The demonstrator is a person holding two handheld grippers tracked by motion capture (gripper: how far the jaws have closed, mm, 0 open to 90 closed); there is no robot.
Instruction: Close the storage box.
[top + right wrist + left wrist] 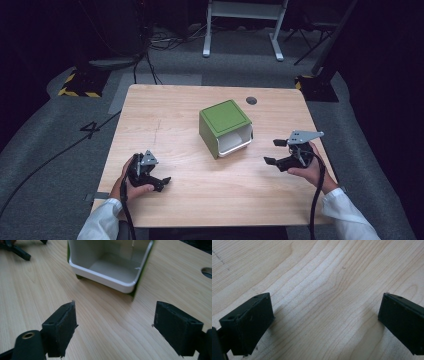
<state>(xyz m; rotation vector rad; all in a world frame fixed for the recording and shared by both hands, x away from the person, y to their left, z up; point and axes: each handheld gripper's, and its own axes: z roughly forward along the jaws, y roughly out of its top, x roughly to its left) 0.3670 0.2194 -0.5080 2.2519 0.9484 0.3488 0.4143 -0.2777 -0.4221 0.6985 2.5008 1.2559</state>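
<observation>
— Where is the green box-shaped bin with the white inner liner point(226, 127)?

— It lies on its side near the middle of the pale wooden table point(165, 115), green panel up, its white opening turned toward the person's right side. From the right gripper view the same opening point(112, 263) faces the camera, and its white inside holds nothing visible.

— And the right gripper point(276, 151)?

— It sits in the person's right hand, just to the right of the bin's opening and apart from it, pointing toward it. Its two black jaws stand wide apart with only bare wood between them; the bin lies ahead of the jaw tips, not touched.

— The left gripper point(164, 182)?

— Held in the left hand near the table's front left part, well apart from the bin, which lies farther back and to its right. In the left gripper view its jaws are spread wide over bare wood grain, nothing between them.

— Anything else on the table?

— A small round dark hole point(251, 100) near the far edge, behind the bin.
</observation>
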